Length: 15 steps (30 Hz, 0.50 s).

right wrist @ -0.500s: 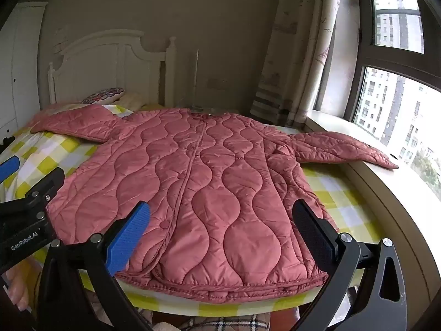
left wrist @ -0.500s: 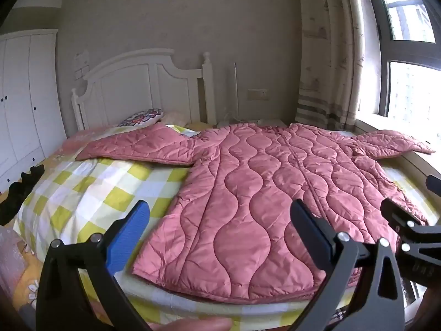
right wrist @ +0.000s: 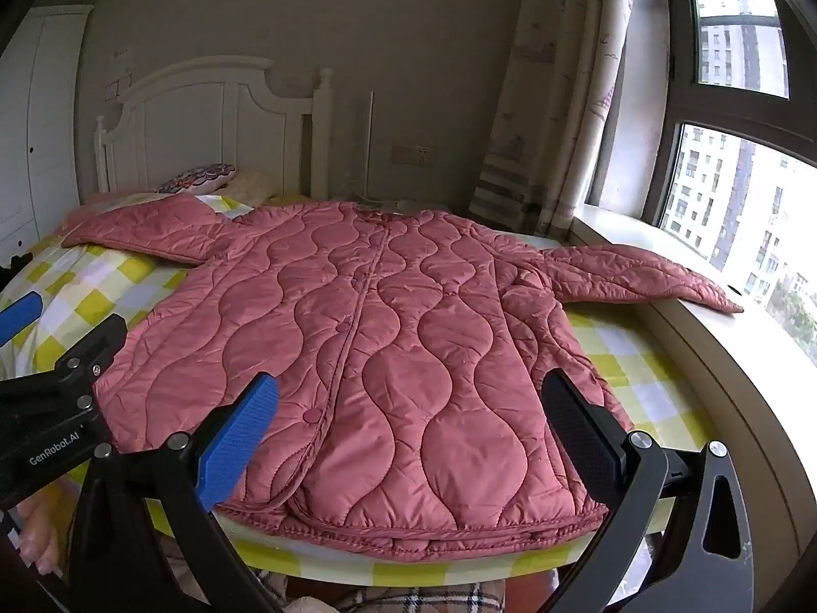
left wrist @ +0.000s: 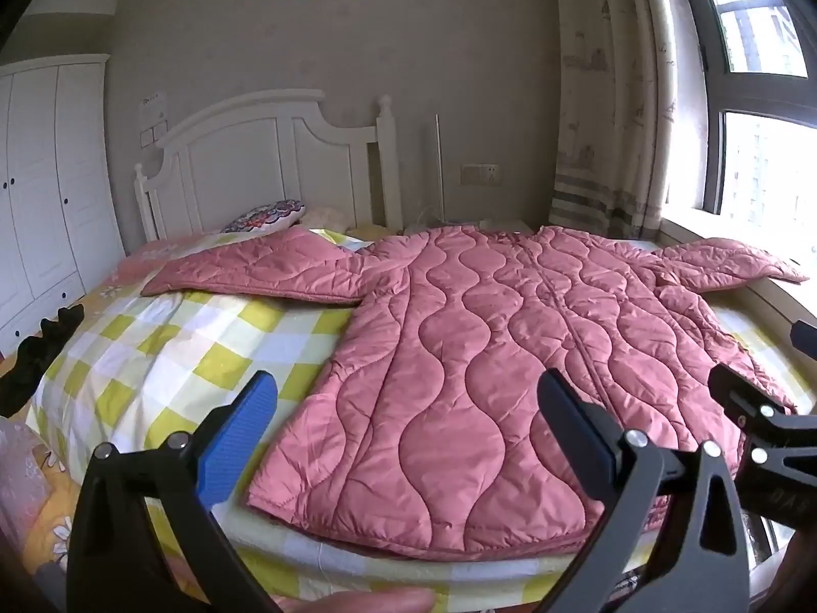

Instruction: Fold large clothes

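Note:
A large pink quilted jacket [left wrist: 490, 357] [right wrist: 388, 337] lies flat and front up on the bed, hem toward me. One sleeve stretches left over the checked sheet, the other reaches right onto the window sill. My left gripper [left wrist: 408, 429] hangs open above the hem's left part, nothing between its fingers. Over the middle of the hem my right gripper [right wrist: 411, 429] is open and empty too. The left gripper also shows in the right wrist view at the left edge [right wrist: 56, 337], and the right gripper at the right edge of the left wrist view [left wrist: 761, 373].
The bed [left wrist: 168, 352] has a yellow-and-white checked sheet and a white headboard [left wrist: 265, 163]. A patterned pillow [left wrist: 265, 217] lies near the headboard. A white wardrobe [left wrist: 46, 194] stands left, a window sill [right wrist: 725, 357] and curtain [right wrist: 551, 117] right. Dark cloth [left wrist: 41, 347] hangs off the bed's left edge.

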### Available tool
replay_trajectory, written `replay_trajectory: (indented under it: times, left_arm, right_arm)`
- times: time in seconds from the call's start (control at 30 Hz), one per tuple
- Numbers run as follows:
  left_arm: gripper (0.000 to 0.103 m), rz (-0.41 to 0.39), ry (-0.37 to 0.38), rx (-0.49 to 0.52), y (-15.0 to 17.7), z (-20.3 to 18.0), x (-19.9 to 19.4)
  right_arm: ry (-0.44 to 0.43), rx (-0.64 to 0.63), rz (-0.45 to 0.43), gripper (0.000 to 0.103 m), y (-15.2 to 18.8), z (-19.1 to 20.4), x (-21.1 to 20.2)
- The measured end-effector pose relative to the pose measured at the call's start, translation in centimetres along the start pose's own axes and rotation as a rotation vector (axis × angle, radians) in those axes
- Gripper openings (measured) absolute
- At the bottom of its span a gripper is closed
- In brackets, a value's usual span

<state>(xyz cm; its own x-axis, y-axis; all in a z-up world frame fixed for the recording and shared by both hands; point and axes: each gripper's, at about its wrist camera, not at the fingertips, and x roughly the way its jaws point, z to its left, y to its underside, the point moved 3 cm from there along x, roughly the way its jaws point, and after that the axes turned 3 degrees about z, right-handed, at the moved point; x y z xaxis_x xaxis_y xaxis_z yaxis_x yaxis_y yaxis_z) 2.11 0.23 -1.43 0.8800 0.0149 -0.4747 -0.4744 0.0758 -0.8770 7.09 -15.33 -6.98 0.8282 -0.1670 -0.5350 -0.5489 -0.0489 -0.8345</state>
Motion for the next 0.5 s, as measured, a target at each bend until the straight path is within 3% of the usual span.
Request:
replay_trajectory:
  times: [0.5]
  left_arm:
    - [0.101, 0.010, 0.003, -0.001, 0.9, 0.3, -0.3]
  right_arm:
    - [-0.006, 0.006, -0.001, 0.099, 0.1, 0.0, 0.0]
